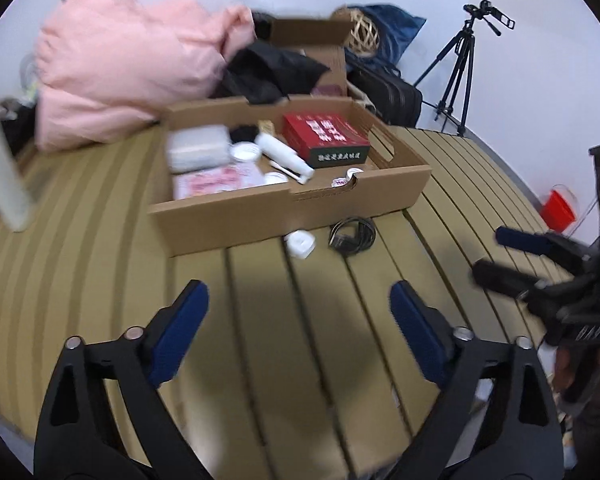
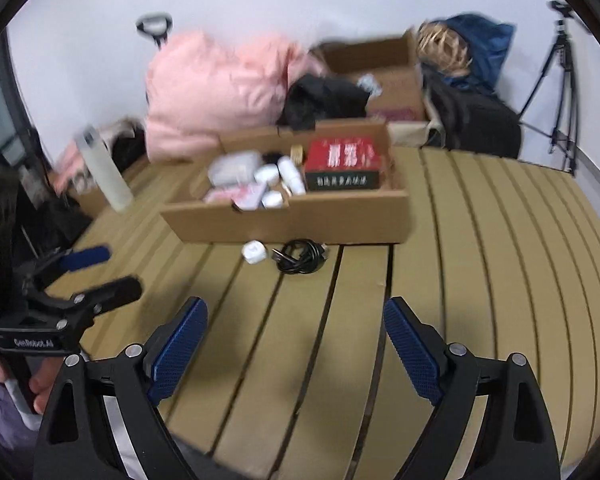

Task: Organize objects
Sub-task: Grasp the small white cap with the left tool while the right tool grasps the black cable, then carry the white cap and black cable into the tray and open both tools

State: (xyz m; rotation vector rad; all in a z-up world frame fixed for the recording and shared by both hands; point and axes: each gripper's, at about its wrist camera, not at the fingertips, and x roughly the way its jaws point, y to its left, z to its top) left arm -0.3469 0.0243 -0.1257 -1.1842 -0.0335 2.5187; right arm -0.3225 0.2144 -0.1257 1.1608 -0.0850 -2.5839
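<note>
An open cardboard box [image 1: 292, 216] [image 2: 292, 220] lies on the striped tan surface. It holds a red carton [image 1: 324, 136] [image 2: 342, 160], a white bottle [image 1: 284, 154], small white jars and pink packets. Just in front of the box lie a white plug [image 1: 300, 243] [image 2: 254, 253] and a coiled black cable [image 1: 352, 236] [image 2: 300, 258]. My left gripper [image 1: 299, 292] [image 2: 108, 274] hovers short of them, open and empty. My right gripper [image 2: 295, 308] [image 1: 496, 254] is beside it, also open with nothing between its blue pads.
A tall white flask [image 1: 4, 168] [image 2: 104, 168] stands at the left. Behind the box are a pink quilt [image 1: 120, 60], black cloth, a second carton [image 1: 312, 44] and a black case [image 1: 388, 92]. A tripod [image 1: 460, 72] stands by the wall, with a red tub [image 1: 556, 208] at the right.
</note>
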